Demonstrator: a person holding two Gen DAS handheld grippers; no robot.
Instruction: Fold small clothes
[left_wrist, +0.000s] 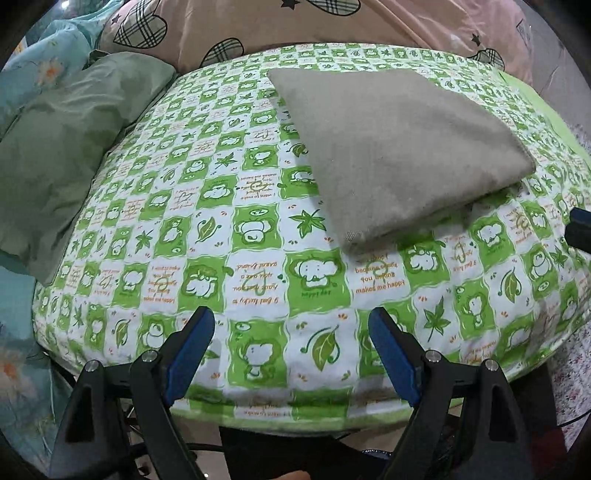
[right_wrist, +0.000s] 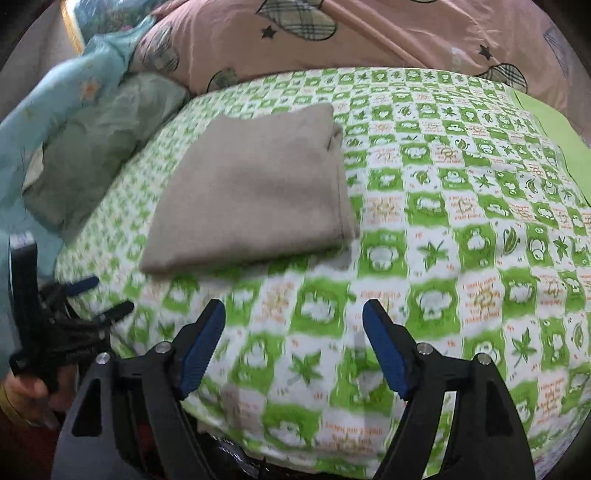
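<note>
A beige garment (left_wrist: 399, 155) lies folded into a flat rectangle on the green-and-white patterned sheet (left_wrist: 258, 240). My left gripper (left_wrist: 290, 317) is open near the bed's front edge, short of the garment's near corner, with only sheet between its blue pads. In the right wrist view the same folded garment (right_wrist: 255, 195) lies ahead and to the left, and my right gripper (right_wrist: 294, 308) stands open over bare sheet (right_wrist: 424, 221), apart from the cloth. The left gripper (right_wrist: 107, 295) shows at the left edge there, held by a hand (right_wrist: 26, 391).
A pale green pillow (left_wrist: 66, 155) lies along the left side of the bed. A pink quilt (left_wrist: 258, 26) with plaid hearts is bunched at the back, and light-blue floral bedding (left_wrist: 48, 62) at the far left. A plain green strip (right_wrist: 546, 122) borders the sheet's right side.
</note>
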